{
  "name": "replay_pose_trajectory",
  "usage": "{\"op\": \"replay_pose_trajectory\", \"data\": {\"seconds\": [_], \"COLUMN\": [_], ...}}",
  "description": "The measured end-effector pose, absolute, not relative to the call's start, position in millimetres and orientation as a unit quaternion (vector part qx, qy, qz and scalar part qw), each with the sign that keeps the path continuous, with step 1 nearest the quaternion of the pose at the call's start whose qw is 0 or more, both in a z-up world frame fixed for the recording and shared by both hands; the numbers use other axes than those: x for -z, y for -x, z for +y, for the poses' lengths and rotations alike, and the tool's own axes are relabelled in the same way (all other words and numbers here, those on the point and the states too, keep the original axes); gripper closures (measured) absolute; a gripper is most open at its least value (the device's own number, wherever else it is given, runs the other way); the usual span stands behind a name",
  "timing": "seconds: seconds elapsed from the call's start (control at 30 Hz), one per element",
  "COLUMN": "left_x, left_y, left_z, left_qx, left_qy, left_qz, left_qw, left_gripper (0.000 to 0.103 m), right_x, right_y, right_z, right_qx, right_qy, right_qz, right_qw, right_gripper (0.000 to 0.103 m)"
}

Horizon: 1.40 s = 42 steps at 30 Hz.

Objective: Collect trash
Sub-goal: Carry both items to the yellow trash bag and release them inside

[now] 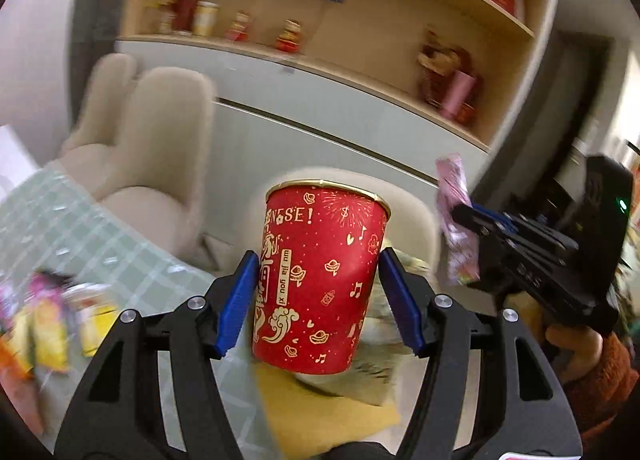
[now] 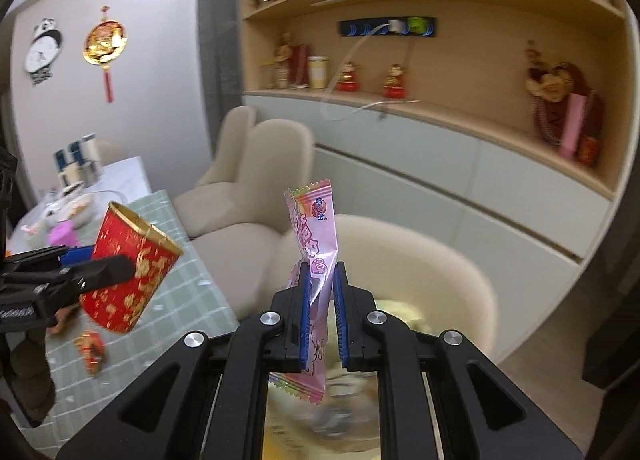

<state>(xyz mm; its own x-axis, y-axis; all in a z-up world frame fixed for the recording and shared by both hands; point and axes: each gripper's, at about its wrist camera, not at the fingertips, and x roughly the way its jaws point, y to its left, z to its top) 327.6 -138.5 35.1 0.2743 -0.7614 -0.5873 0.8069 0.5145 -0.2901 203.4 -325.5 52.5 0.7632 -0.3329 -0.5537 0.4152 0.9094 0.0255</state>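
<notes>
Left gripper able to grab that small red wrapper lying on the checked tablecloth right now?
Probably not as things stand. The left gripper is already shut on the red paper cup, so its jaws are occupied. The small red wrapper lies uncovered on the checked tablecloth, below the lifted cup; the cup would need dropping first.

Even indoor light; motion blur; fisheye-bent, dark-vignetted edges.

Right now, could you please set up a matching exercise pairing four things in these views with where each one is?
Things:
1. red paper cup with gold print
2. pink candy wrapper
3. panda-shaped wall clock
4. small red packet

Places:
A. on the wall
B. in the right gripper
C. lying on the green checked tablecloth
D. in the left gripper

Pairs: 1-D, 2-B, 3-A, 4-C
</notes>
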Motion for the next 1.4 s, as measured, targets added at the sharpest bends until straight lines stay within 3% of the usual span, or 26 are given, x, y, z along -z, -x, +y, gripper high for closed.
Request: {"op": "replay_pose_trajectory", "data": {"seconds": [0.3, 0.63, 0.7, 0.77, 0.8, 1.17, 1.4], "left_x": [11, 64, 72, 79, 81, 50, 39], "left_y": [-325, -343, -347, -354, -357, -402, -411], "left_z": [-240, -296, -299, -300, -301, -217, -138], "left_qx": [0.533, 0.535, 0.539, 0.549, 0.55, 0.47, 0.393], "left_qy": [-0.065, -0.059, -0.046, -0.033, -0.027, 0.058, 0.062], "left_qz": [0.4, 0.46, 0.468, 0.483, 0.486, 0.465, 0.435], "left_qw": [0.742, 0.706, 0.699, 0.682, 0.678, 0.748, 0.808], "left_gripper": [0.044, 0.043, 0.039, 0.021, 0.016, 0.012, 0.012], "right_x": [-28, -5, -1, 4, 6, 45, 118], "right_y": [-185, -188, -188, -190, -192, -248, -272], "right_z": [-380, -411, -417, -422, -422, -392, -370], "right_qx": [0.245, 0.259, 0.263, 0.263, 0.264, 0.176, 0.155], "right_qy": [-0.12, -0.134, -0.141, -0.152, -0.153, -0.187, -0.167], "right_qz": [0.287, 0.305, 0.307, 0.311, 0.313, 0.355, 0.465], "right_qw": [0.918, 0.907, 0.904, 0.901, 0.9, 0.899, 0.856], "right_gripper": [0.091, 0.091, 0.091, 0.091, 0.091, 0.091, 0.091]}}
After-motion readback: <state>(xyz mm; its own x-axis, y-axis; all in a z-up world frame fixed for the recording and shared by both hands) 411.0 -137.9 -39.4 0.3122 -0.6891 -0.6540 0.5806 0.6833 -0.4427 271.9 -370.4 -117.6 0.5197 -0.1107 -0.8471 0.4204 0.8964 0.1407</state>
